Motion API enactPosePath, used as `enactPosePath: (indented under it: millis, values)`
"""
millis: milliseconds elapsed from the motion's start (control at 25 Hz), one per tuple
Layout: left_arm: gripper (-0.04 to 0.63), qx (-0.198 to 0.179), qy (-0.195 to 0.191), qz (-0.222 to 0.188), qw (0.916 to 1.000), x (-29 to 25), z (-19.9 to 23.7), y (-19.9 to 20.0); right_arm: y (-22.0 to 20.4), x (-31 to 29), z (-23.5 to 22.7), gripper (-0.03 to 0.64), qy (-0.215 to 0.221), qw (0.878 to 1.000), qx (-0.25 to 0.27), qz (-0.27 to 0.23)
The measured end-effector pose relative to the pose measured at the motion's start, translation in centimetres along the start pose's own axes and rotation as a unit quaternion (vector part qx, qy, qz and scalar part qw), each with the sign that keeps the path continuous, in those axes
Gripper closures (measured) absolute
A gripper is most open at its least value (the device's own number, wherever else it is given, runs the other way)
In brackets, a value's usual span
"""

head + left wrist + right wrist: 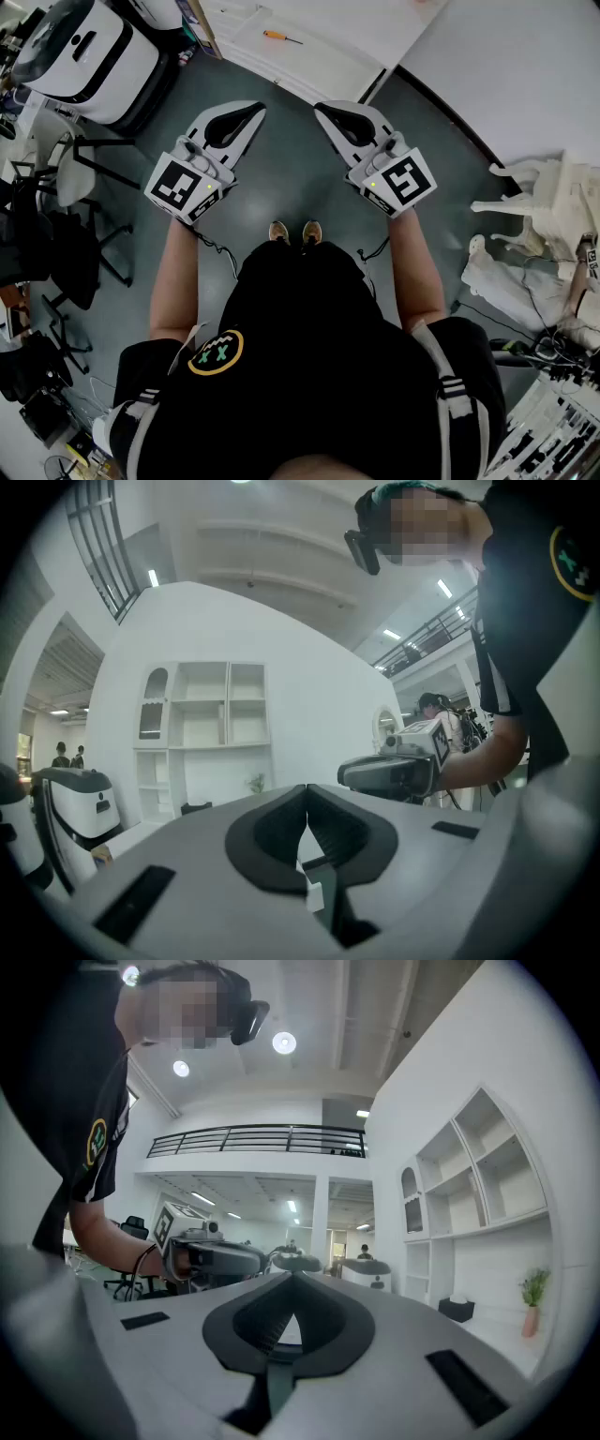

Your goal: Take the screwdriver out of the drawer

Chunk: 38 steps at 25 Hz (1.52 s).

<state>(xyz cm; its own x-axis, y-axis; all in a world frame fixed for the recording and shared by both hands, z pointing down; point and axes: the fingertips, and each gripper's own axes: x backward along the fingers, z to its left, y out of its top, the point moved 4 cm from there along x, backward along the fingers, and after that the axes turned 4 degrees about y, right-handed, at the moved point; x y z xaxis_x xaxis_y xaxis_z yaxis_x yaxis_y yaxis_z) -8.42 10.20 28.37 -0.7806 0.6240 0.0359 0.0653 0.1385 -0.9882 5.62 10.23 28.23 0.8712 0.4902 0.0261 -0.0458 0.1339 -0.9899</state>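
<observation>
An orange-handled screwdriver lies on a white furniture surface at the top of the head view, well ahead of both grippers. Whether that surface is a drawer I cannot tell. My left gripper is held level over the grey floor, jaws shut and empty. In the left gripper view its tips meet with nothing between them. My right gripper hangs beside it, also shut and empty, and its tips are closed together. Each gripper view shows the other gripper alongside.
A white appliance stands at the upper left, with dark chairs below it. White ornate furniture and cables sit at the right. A white shelf unit stands ahead. The person's feet are on grey floor.
</observation>
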Motion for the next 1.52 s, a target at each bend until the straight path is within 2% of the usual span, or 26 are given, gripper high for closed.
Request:
enactPosePath:
  millis: [840, 1120, 1520]
  values:
    - [0.575, 0.0, -0.001, 0.001, 1.0, -1.4, 1.0, -0.2, -0.3, -0.2, -2.1, 0.579, -0.018, 1.0, -0.013, -0.008]
    - [0.575, -0.001, -0.001, 0.001, 1.0, -1.5, 1.3, -0.1, -0.1, -0.2, -2.4, 0.511, -0.015, 1.0, -0.015, -0.008]
    - [0.575, -0.002, -0.002, 0.002, 1.0, -1.8, 1.3, -0.1, -0.3, -0.2, -2.3, 0.324, -0.006, 1.0, -0.015, -0.004]
